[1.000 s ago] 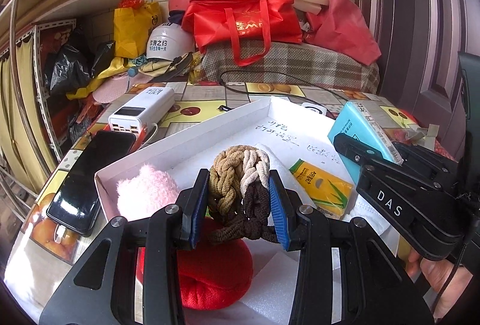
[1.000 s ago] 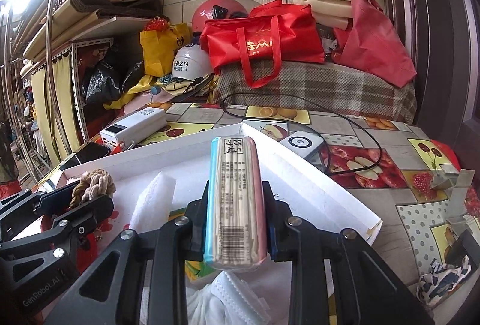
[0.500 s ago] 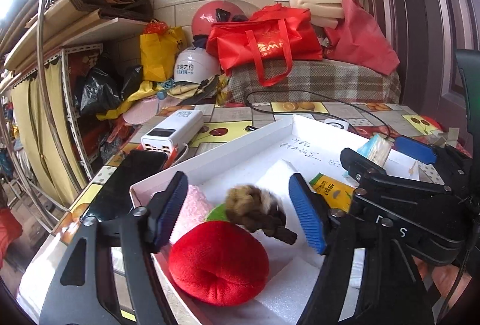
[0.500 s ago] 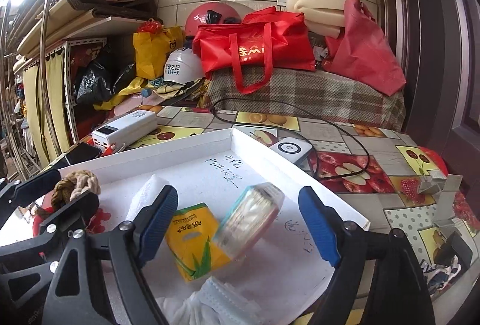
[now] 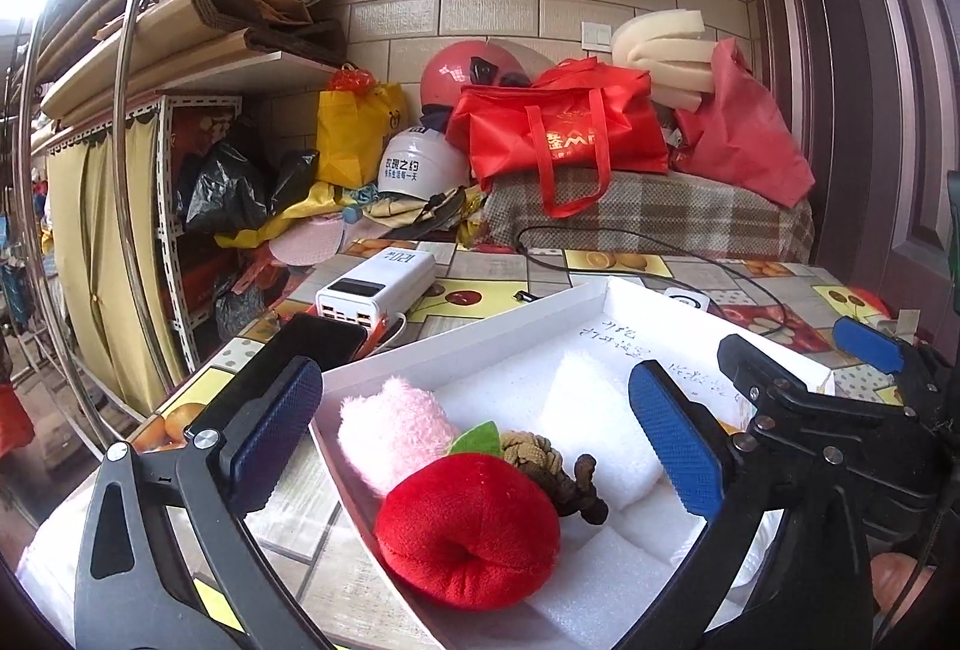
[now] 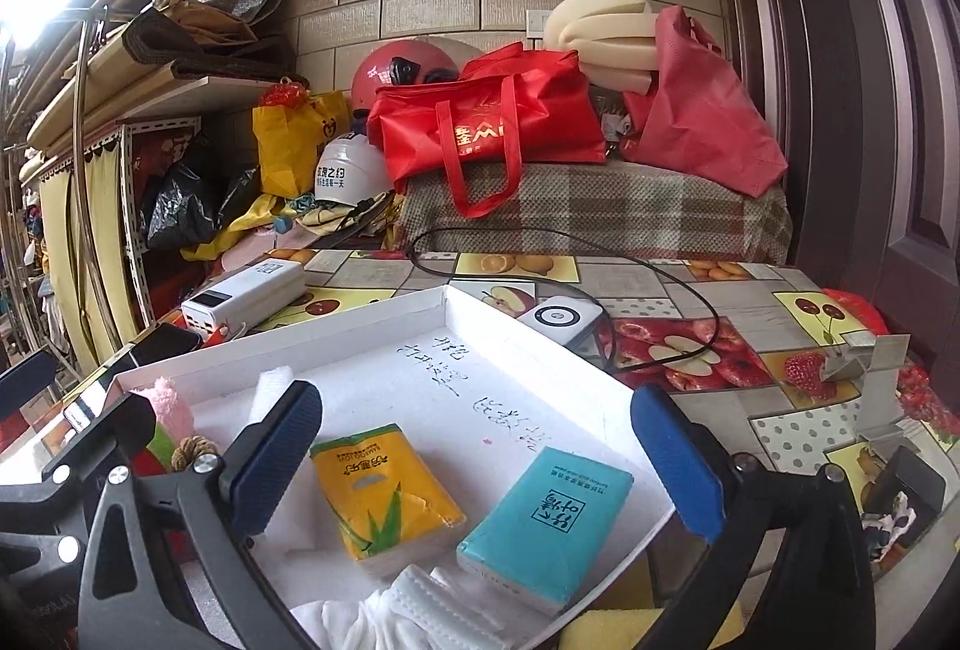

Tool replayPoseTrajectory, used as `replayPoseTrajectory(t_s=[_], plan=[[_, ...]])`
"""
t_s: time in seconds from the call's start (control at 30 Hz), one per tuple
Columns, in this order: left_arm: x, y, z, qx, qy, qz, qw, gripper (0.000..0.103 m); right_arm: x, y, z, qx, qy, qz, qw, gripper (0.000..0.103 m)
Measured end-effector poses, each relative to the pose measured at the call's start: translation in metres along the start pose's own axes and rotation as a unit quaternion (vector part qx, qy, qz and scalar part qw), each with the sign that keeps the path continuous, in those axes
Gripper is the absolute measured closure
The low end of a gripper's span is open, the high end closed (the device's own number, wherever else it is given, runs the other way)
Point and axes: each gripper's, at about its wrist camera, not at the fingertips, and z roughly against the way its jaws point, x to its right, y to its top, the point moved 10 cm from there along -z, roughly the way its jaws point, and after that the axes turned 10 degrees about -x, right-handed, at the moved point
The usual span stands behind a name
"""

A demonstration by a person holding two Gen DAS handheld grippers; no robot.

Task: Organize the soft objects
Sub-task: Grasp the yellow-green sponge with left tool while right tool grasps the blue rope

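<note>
A white shallow tray (image 5: 480, 335) (image 6: 336, 326) lies on the table. In the left wrist view it holds a red plush apple (image 5: 471, 536), a pink fluffy piece (image 5: 390, 437), a brown braided rope knot (image 5: 552, 470) and white foam blocks (image 5: 591, 428). My left gripper (image 5: 474, 440) is open and empty above them. In the right wrist view a teal tissue pack (image 6: 549, 524), a yellow tissue pack (image 6: 384, 488) and white face masks (image 6: 414, 611) lie in the tray. My right gripper (image 6: 477, 455) is open and empty above the packs.
A white power bank (image 5: 375, 284), a black phone (image 5: 288, 368) and a white charger puck (image 6: 561, 320) with a black cable (image 6: 660, 278) lie on the fruit-patterned tablecloth (image 6: 708, 302). Red bags (image 5: 558, 140), helmets and foam are piled at the back. A shelf rack (image 5: 120, 230) stands left.
Both grippers opened and drew back. The left one let go of the braided knot, which now lies by the apple. The right one released the teal tissue pack, now flat in the tray.
</note>
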Motion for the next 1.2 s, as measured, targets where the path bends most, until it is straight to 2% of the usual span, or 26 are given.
replayPoseTrajectory(t_s=[0.07,0.27,0.47,0.63,0.8,0.9,1.0,1.07,1.2], plan=[[-0.004,0.002,0.005,0.011,-0.003,0.01,0.9999,0.0,-0.003,-0.001,0.005,0.005,-0.002,0.011,1.0,0.0],[-0.002,-0.003,0.011,0.006,-0.021,0.018,0.9996,0.0,0.001,-0.011,0.023,0.01,-0.003,0.021,1.0,0.0],[0.032,-0.012,0.027,0.008,-0.045,-0.035,0.9983,0.0,0.026,-0.029,0.051,0.007,-0.016,0.027,0.999,0.0],[0.068,-0.024,0.042,-0.001,-0.094,-0.073,0.9929,0.0,0.073,-0.048,0.076,-0.007,-0.024,0.007,1.0,0.0],[0.108,-0.036,0.051,-0.024,-0.149,-0.12,0.9813,0.0,0.12,-0.076,0.087,-0.067,-0.029,-0.007,0.997,0.0],[0.129,-0.044,0.054,-0.043,-0.18,-0.138,0.9729,0.0,0.134,-0.097,0.079,-0.125,-0.014,-0.016,0.992,0.001],[0.148,-0.051,0.055,-0.055,-0.195,-0.16,0.9661,0.0,0.136,-0.11,0.067,-0.167,-0.001,-0.027,0.986,0.004],[0.158,-0.055,0.054,-0.062,-0.202,-0.176,0.9615,0.0,0.13,-0.118,0.053,-0.2,0.006,-0.02,0.98,0.017],[0.174,-0.059,0.051,-0.078,-0.21,-0.19,0.9559,0.0,0.128,-0.124,0.029,-0.24,0.009,-0.033,0.97,0.033]])
